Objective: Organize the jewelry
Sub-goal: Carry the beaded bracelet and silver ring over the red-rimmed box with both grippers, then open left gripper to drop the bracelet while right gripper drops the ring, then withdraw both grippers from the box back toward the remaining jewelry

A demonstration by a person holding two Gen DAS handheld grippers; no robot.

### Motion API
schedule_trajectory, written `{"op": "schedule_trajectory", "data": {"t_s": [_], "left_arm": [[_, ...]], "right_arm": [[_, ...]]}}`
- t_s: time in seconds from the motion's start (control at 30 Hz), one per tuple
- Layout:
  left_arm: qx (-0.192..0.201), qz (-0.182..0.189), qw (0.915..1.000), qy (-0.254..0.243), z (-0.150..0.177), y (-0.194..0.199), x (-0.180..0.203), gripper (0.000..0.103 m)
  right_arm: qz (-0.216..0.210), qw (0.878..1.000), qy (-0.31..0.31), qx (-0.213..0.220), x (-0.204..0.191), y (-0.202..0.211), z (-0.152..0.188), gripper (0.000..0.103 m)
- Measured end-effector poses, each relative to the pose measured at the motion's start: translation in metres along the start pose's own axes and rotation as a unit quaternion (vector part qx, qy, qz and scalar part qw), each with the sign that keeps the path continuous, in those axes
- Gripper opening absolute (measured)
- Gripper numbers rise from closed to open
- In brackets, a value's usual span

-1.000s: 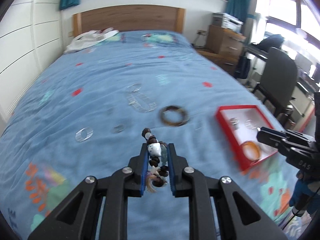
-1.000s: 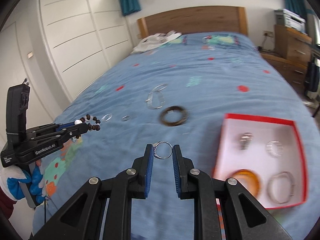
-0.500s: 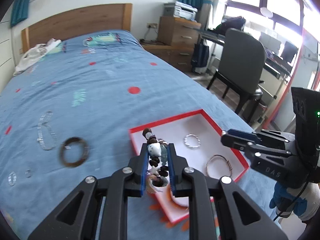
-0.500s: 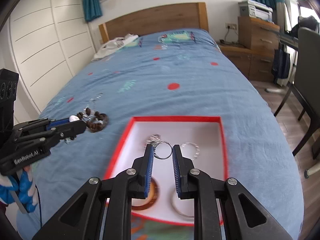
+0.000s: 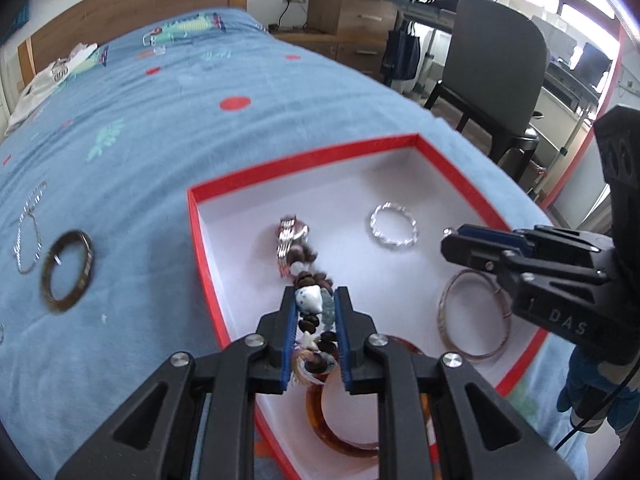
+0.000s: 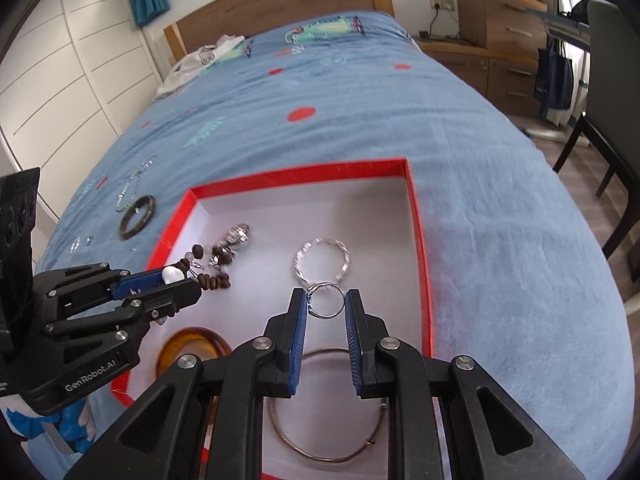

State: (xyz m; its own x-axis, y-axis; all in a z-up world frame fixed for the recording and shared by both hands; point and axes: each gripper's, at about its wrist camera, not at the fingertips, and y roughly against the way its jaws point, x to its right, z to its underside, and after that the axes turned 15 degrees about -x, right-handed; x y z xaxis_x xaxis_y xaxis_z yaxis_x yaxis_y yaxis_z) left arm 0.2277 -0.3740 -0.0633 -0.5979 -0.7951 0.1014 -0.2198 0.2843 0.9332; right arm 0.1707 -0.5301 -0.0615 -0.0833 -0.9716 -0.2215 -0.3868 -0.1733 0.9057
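A red-rimmed white box (image 5: 304, 156) (image 6: 296, 174) lies on the blue bed. In it lie a silver watch (image 5: 289, 240), a twisted silver bracelet (image 5: 393, 225) (image 6: 322, 258), a thin bangle (image 5: 472, 316) and an amber bangle (image 5: 324, 420) (image 6: 192, 344). My left gripper (image 5: 315, 300) (image 6: 188, 280) is shut on a brown beaded bracelet (image 5: 310, 304) (image 6: 210, 278) just above the box floor. My right gripper (image 6: 326, 300) (image 5: 450, 236) is shut on a small silver ring (image 6: 326, 300) over the box.
On the bedspread left of the box lie a dark bangle (image 5: 66, 270) (image 6: 136, 222) and a silver chain (image 5: 28, 236) (image 6: 134, 188). A grey chair (image 5: 496, 68) and wooden drawers (image 5: 352, 12) stand right of the bed.
Both grippers have swung right from the loose jewelry to over the box and come down closer to it, each still holding its piece.
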Motion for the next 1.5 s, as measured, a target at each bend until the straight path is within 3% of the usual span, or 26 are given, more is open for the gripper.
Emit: {"op": "schedule_trajectory", "data": {"t_s": [0.37, 0.43, 0.57, 0.87, 1.0, 1.27, 1.5], "left_arm": [[-0.011, 0.007, 0.9998, 0.014, 0.003, -0.007, -0.003, 0.018], [-0.013, 0.015, 0.9997, 0.015, 0.003, -0.006, -0.004, 0.024], [-0.006, 0.02, 0.9996, 0.019, 0.004, 0.004, -0.003, 0.042], [0.013, 0.02, 0.9992, 0.033, 0.02, 0.047, -0.012, 0.043], [0.03, 0.006, 0.9985, 0.045, 0.039, 0.078, -0.02, 0.043], [0.061, -0.016, 0.9953, 0.073, 0.095, 0.144, -0.046, 0.052], [0.087, -0.038, 0.9912, 0.092, 0.159, 0.192, -0.071, 0.054]], "right_arm": [[0.016, 1.0, 0.014, -0.005, -0.003, -0.005, 0.004, 0.02], [0.017, 1.0, 0.014, -0.006, -0.002, -0.005, 0.005, 0.021], [0.018, 1.0, 0.01, -0.002, -0.002, 0.001, 0.007, 0.033], [0.014, 1.0, -0.006, 0.027, -0.006, 0.036, 0.018, 0.038], [0.012, 0.999, -0.006, 0.048, -0.017, 0.062, 0.025, 0.048], [0.006, 0.996, 0.009, 0.093, -0.06, 0.117, 0.045, 0.053], [0.002, 0.992, 0.036, 0.122, -0.107, 0.156, 0.07, 0.059]]}}
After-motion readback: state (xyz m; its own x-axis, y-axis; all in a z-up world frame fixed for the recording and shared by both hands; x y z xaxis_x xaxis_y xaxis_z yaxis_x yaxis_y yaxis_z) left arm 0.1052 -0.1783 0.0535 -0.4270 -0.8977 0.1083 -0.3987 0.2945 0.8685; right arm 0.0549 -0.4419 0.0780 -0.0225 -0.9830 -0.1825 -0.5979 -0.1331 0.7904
